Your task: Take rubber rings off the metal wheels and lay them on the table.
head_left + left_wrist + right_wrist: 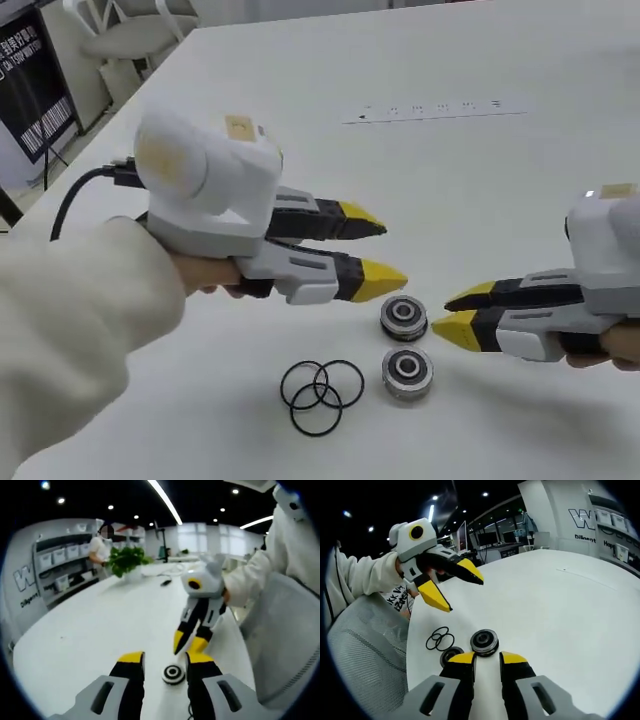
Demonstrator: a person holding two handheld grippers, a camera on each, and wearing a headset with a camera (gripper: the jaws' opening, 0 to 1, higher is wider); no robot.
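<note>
In the right gripper view one metal wheel (449, 655) sat half hidden behind a jaw; whether either wheel wore rubber was unclear. Both lay flat, bores up, at lower centre of the head view, the other wheel (404, 317) just off the right gripper's (455, 312) empty, slightly parted tips. Three rubber rings (322, 385) overlapped to their left. The left gripper (380, 252), agape, held nothing.

leafy plant (127, 560) (green) stands near storage shelves (57, 562).

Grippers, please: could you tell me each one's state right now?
Left yellow-tipped white gripper: open, holding nothing.
Right yellow-tipped white gripper: open, holding nothing.
</note>
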